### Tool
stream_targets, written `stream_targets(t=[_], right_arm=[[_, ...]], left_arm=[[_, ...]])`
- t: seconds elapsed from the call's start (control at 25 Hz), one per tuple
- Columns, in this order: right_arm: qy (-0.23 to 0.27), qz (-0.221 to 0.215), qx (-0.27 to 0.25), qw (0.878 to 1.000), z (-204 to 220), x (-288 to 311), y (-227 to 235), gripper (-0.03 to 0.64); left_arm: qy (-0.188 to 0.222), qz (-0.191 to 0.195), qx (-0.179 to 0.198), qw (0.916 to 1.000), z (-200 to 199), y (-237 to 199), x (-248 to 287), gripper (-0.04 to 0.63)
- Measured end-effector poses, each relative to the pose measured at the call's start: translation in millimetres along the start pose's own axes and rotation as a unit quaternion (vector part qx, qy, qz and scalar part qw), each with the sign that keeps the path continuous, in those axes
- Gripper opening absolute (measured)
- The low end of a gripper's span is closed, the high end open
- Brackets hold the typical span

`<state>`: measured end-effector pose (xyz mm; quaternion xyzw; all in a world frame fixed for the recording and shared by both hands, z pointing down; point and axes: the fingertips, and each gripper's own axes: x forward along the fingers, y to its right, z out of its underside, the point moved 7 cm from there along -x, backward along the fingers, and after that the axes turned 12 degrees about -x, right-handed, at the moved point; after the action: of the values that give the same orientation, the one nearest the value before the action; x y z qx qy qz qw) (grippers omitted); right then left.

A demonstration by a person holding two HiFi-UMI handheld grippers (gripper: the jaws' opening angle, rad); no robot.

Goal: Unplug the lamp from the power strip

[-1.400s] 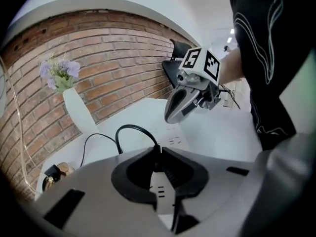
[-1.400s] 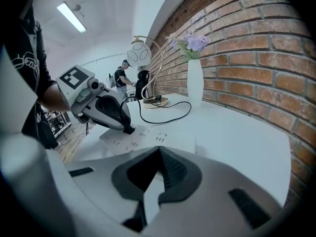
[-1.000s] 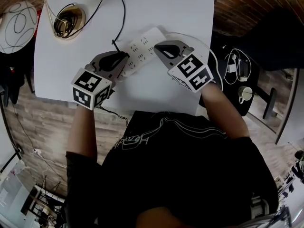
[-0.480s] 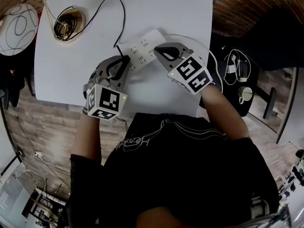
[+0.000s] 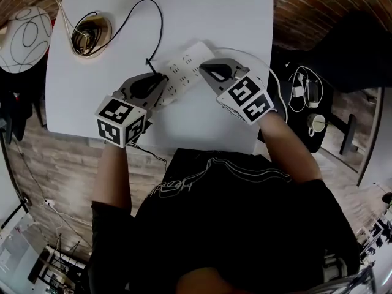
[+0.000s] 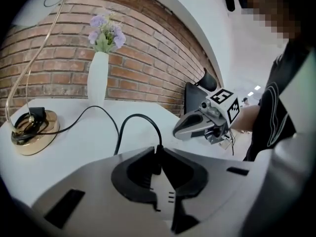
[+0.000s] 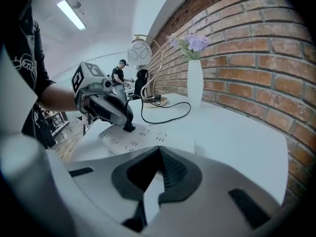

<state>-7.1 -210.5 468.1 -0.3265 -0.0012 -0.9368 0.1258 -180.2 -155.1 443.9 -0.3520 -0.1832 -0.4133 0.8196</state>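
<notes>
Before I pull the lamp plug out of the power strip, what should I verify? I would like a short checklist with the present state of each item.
1. Left hand-held gripper shut on the black plug: ok.
2. Plug seated in the power strip, not yet pulled: ok.
3. Right hand-held gripper at the strip's far end, jaws together: ok.
4. Right hand-held gripper really pressing the strip down: cannot tell.
5. Lamp cord lies slack on the table: ok.
6. Vase stands apart from the strip: ok.

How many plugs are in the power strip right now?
1: the black plug at the power strip's end, clamped in the left hand-held gripper. The right hand-held gripper may hide more.
</notes>
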Motion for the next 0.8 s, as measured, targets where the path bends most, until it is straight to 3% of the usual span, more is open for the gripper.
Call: stream_targets(t=[0.12,0.28,0.52,0.6,0.72,0.8], right_arm=[[-0.001,-0.001,0.002,1.0,-1,0,0,-0.005],[-0.004,0.003,-0.01,1.0,-2,1,0,-0.005],[-0.008,0.01,-0.013,1.0,-2,1,-1,-0.005],[-0.01,0.012,-0.013,1.0,-2,2,-2,-0.003],[-0.015,0.009,-0.013,1.0,-2,1,-3,-0.005],[-0.013,0.01,-0.012,1.0,-2,0,-2,-0.004]], left_arm=[[0.004,-0.028,0.063,0.9976,-1,6,0,0.044],[-0.003,-0.084,0.196,0.977,2,20,2,0.044],[-0.017,-0.116,0.28,0.9529,9,30,3,0.044],[-0.021,-0.11,0.271,0.9559,12,30,3,0.044],[-0.004,-0.059,0.174,0.9829,11,23,0,0.044],[0.011,-0.035,0.115,0.9927,7,18,-3,0.044]])
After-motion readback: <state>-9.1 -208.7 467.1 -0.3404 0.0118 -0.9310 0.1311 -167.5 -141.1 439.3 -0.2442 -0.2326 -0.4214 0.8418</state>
